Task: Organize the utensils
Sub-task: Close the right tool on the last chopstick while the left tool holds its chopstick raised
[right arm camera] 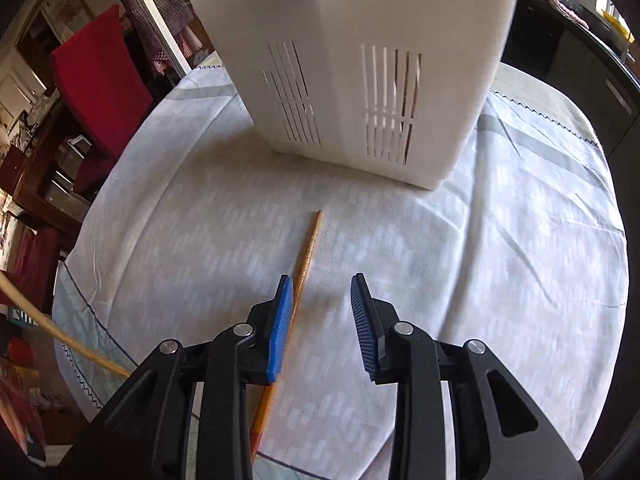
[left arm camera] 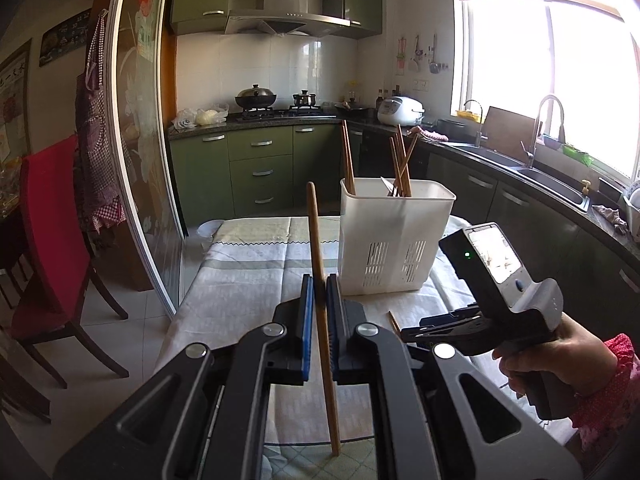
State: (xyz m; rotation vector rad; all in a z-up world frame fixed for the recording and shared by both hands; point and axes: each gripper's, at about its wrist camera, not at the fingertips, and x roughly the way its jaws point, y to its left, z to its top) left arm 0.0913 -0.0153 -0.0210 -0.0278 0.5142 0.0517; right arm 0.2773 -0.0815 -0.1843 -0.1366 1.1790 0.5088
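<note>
At 12 o'clock: caddy point(left arm camera: 394, 236) has several sticks | left tool point(left arm camera: 319, 296) clamps our chopstick point(left arm camera: 320, 256) | right tool point(right arm camera: 322, 312) gapes over last chopstick point(right arm camera: 308, 252) on table point(right arm camera: 500, 280)

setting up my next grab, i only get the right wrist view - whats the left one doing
Observer: The left gripper is shut on a wooden chopstick, held nearly upright.
Operator: is the white caddy empty
Observer: No, the white caddy already holds several chopsticks, standing and leaning out of its open top.
Operator: where is my gripper from there
Observer: The right gripper sits to the right of the caddy's base in the left wrist view, low over the tablecloth, with the tip of the loose chopstick showing beside it.
</note>
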